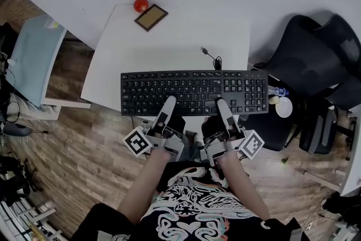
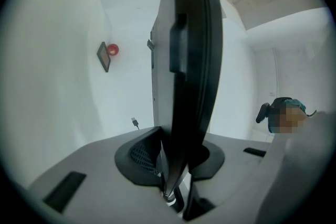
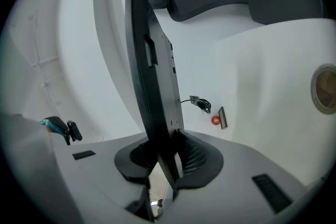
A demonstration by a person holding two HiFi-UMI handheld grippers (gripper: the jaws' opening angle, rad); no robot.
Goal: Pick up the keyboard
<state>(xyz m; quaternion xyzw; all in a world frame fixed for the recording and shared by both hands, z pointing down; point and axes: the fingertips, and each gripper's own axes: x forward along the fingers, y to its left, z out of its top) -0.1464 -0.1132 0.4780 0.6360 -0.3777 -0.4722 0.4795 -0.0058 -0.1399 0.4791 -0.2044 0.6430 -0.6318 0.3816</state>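
A black full-size keyboard [image 1: 194, 91] hangs level over the near edge of the white table [image 1: 169, 42], gripped along its front edge by both grippers. My left gripper [image 1: 167, 105] is shut on the keyboard left of its middle; in the left gripper view the keyboard [image 2: 186, 55] runs edge-on between the pads, which press on it. My right gripper [image 1: 223, 107] is shut on the keyboard [image 3: 152, 86] right of its middle, pads pressing both faces. The keyboard's cable [image 1: 211, 57] trails back onto the table.
A red ball [image 1: 140, 4] and a small framed picture [image 1: 150, 17] sit at the table's far side. A black office chair [image 1: 321, 65] stands at the right, with a water bottle [image 1: 277, 91] beside it. A pale blue chair [image 1: 31, 56] stands at the left on the wooden floor.
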